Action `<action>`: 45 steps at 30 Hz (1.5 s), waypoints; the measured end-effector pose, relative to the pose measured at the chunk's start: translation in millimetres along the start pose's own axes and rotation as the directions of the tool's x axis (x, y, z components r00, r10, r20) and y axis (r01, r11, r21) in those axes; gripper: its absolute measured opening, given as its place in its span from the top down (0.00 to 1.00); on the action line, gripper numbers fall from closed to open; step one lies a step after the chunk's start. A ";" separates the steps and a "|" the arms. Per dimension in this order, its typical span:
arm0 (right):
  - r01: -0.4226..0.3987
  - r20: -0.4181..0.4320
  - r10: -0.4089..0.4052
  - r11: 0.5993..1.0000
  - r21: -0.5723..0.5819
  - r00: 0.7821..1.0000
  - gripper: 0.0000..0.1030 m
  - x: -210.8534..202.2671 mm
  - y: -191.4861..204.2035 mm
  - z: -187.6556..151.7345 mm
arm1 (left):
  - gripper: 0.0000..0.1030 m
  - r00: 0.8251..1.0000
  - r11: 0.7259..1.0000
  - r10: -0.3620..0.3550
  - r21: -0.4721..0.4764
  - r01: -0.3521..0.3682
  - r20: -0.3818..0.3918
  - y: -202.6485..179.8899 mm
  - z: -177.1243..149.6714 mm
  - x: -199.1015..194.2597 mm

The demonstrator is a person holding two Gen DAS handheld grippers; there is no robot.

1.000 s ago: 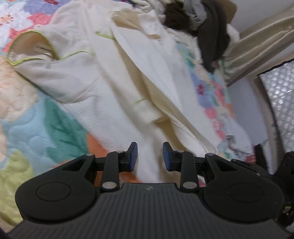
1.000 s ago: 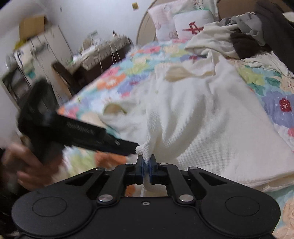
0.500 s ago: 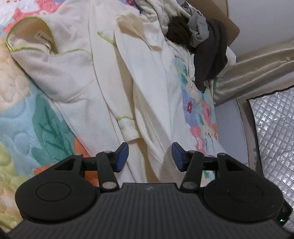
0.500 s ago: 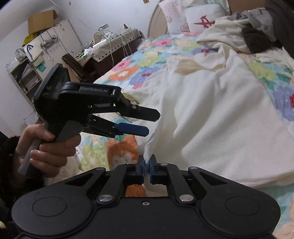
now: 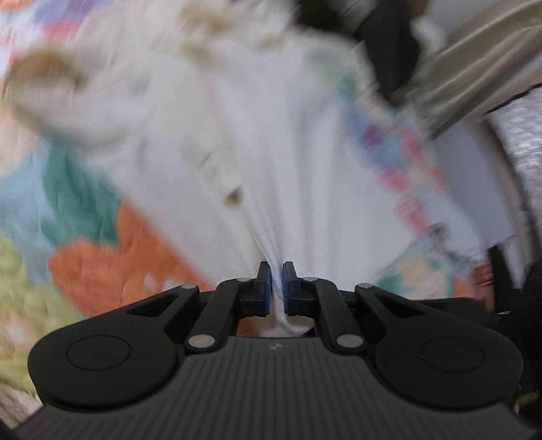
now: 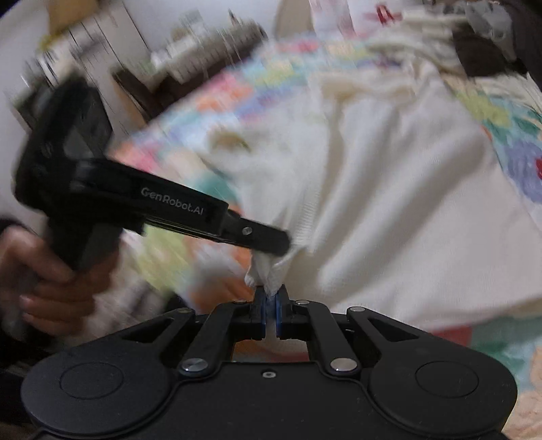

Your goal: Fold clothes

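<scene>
A cream white knit garment (image 5: 271,152) lies spread on the flowered bedspread (image 5: 84,216); it also shows in the right wrist view (image 6: 389,203). My left gripper (image 5: 276,281) is shut on the garment's hem, with cloth bunched between its blue pads. My right gripper (image 6: 269,304) is shut on the same hem close by. The left gripper (image 6: 271,242) appears in the right wrist view just left of and above my right gripper, pinching the cloth. Both views are motion blurred.
A pile of dark and grey clothes (image 5: 389,44) lies at the far end of the bed, also in the right wrist view (image 6: 484,44). Pillows (image 6: 338,20) sit at the headboard. Shelves and furniture (image 6: 135,67) stand left of the bed. A curtain (image 5: 474,67) hangs at right.
My left gripper has closed from wide open onto the garment's hem next to my right gripper. Both views have become blurred by fast motion.
</scene>
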State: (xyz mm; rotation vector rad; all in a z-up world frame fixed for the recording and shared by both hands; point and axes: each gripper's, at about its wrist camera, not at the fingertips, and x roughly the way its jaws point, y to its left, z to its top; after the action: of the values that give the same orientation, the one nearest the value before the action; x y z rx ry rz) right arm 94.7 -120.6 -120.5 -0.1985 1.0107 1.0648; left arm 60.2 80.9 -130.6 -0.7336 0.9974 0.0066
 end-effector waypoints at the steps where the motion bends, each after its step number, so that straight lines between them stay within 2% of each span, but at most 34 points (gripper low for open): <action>1: 0.020 -0.020 -0.020 1.000 0.005 1.000 0.93 8.6 -1.5 -2.2 | 0.94 0.999 1.000 0.015 -0.025 -0.016 -0.036 6.2 -0.2 11.1; 3: 0.054 -0.029 -0.054 0.998 0.018 0.998 0.93 20.1 -2.5 -5.6 | 0.94 0.999 0.998 0.006 -0.059 -0.008 -0.047 11.0 3.3 13.3; 6: 0.083 -0.018 -0.083 0.997 -0.005 0.996 0.89 19.8 2.6 -3.5 | 0.93 0.998 0.999 0.030 -0.027 -0.032 -0.047 6.0 8.8 3.6; 8: 0.102 -0.040 -0.103 0.995 -0.018 0.994 0.76 12.9 6.4 2.5 | 0.92 0.998 0.999 0.043 -0.015 -0.044 -0.038 4.4 13.5 -9.5; 10: 0.114 -0.026 -0.115 0.993 -0.039 0.993 0.55 -4.8 10.0 14.0 | 0.91 0.998 0.998 0.055 0.000 -0.055 -0.010 4.8 26.7 -30.6; 12: 0.112 0.023 -0.111 0.991 -0.067 0.994 0.46 -25.4 9.4 30.6 | 0.87 0.995 0.993 0.094 0.064 -0.096 0.030 2.1 44.4 -50.0; 13: 0.110 0.043 -0.107 0.991 -0.080 0.993 0.45 -34.9 7.5 40.9 | 0.82 0.991 0.987 0.121 0.105 -0.126 0.051 0.5 56.4 -58.2; 15: 0.097 0.056 -0.093 0.992 -0.084 0.994 0.44 -44.6 -1.5 69.6 | 0.70 0.981 0.967 0.170 0.178 -0.185 0.095 -3.5 83.8 -65.9; 17: 0.064 0.051 -0.060 0.996 -0.068 0.997 0.44 -42.7 -13.9 102.0 | 0.58 0.970 0.950 0.189 0.220 -0.220 0.153 -3.0 112.4 -70.1; 19: 0.042 0.041 -0.040 0.998 -0.036 0.998 0.44 -28.9 -30.8 134.3 | 0.53 0.960 0.932 0.188 0.272 -0.241 0.206 -4.4 143.6 -61.5; 22: -0.004 0.024 0.003 0.998 0.060 1.000 0.44 2.2 -63.8 182.3 | 0.47 0.938 0.873 0.214 0.377 -0.309 0.273 -4.8 182.0 -31.9; 25: -0.018 0.028 0.014 0.983 0.181 1.000 0.44 36.2 -96.9 219.9 | 0.45 0.919 0.836 0.243 0.413 -0.361 0.311 0.5 205.9 -2.6; 28: -0.007 0.029 -0.002 0.955 0.295 1.000 0.44 66.9 -128.1 248.2 | 0.44 0.939 0.871 0.167 0.402 -0.284 0.302 14.3 224.3 18.2; 29: 0.000 0.028 -0.010 0.943 0.332 1.000 0.44 74.7 -138.4 255.3 | 0.44 0.941 0.869 0.167 0.406 -0.281 0.294 17.1 229.8 24.0; 31: 0.013 0.025 -0.025 0.918 0.397 0.999 0.44 87.2 -157.1 264.3 | 0.42 0.932 0.841 0.178 0.443 -0.310 0.314 19.7 229.9 35.0; 32: 0.026 0.020 -0.038 0.907 0.420 0.999 0.44 93.3 -164.6 267.8 | 0.38 0.928 0.817 0.191 0.472 -0.330 0.319 20.6 230.9 41.0; 34: 0.043 0.007 -0.051 0.895 0.445 0.999 0.41 104.0 -176.3 270.9 | 0.37 0.919 0.772 0.216 0.519 -0.367 0.329 22.3 232.3 53.0; 35: 0.051 0.001 -0.058 0.888 0.457 0.998 0.40 109.4 -182.1 272.4 | 0.36 0.916 0.766 0.218 0.523 -0.375 0.337 24.6 233.3 56.3; 36: 0.062 -0.007 -0.067 0.881 0.469 0.998 0.38 114.8 -187.7 273.7 | 0.36 0.918 0.774 0.212 0.516 -0.367 0.336 29.2 235.9 61.0; 38: 0.094 -0.022 -0.095 0.867 0.490 0.995 0.37 126.5 -198.7 273.8 | 0.36 0.933 0.803 0.179 0.502 -0.322 0.312 36.1 241.2 66.7; 39: 0.092 -0.026 -0.092 0.861 0.500 0.995 0.37 132.4 -203.0 273.9 | 0.36 0.939 0.814 0.150 0.501 -0.296 0.310 37.2 241.6 67.9; 40: 0.079 -0.021 -0.079 0.859 0.506 0.997 0.37 136.8 -206.4 274.9 | 0.41 0.943 0.824 0.120 0.499 -0.269 0.309 38.1 242.1 69.1; 41: 0.052 -0.005 -0.058 0.863 0.503 0.998 0.37 141.1 -208.3 276.0 | 0.72 0.941 0.817 0.069 0.522 -0.244 0.331 36.1 238.3 67.3; 42: 0.031 0.012 -0.043 0.868 0.496 0.999 0.39 144.7 -209.4 277.2 | 0.87 0.939 0.808 0.040 0.542 -0.232 0.343 32.3 234.6 65.3; 43: 0.034 0.023 -0.051 0.881 0.472 0.998 0.46 146.0 -207.4 279.4 | 0.94 0.936 0.797 0.012 0.561 -0.222 0.353 28.5 231.0 63.2; 44: 0.055 0.024 -0.073 0.899 0.434 0.997 0.55 147.6 -203.8 283.5 | 0.95 0.934 0.802 0.017 0.553 -0.226 0.356 25.7 230.6 62.2; 45: 0.076 0.027 -0.094 0.915 0.396 0.995 0.84 149.3 -200.3 287.6 | 0.95 0.933 0.807 0.023 0.544 -0.230 0.360 22.9 230.4 61.2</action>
State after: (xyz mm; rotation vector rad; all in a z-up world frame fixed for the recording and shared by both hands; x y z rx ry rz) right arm 440.7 37.8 -136.8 0.1110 1.1436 0.7620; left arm 262.1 208.7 -114.8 -0.0858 0.6568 -0.0513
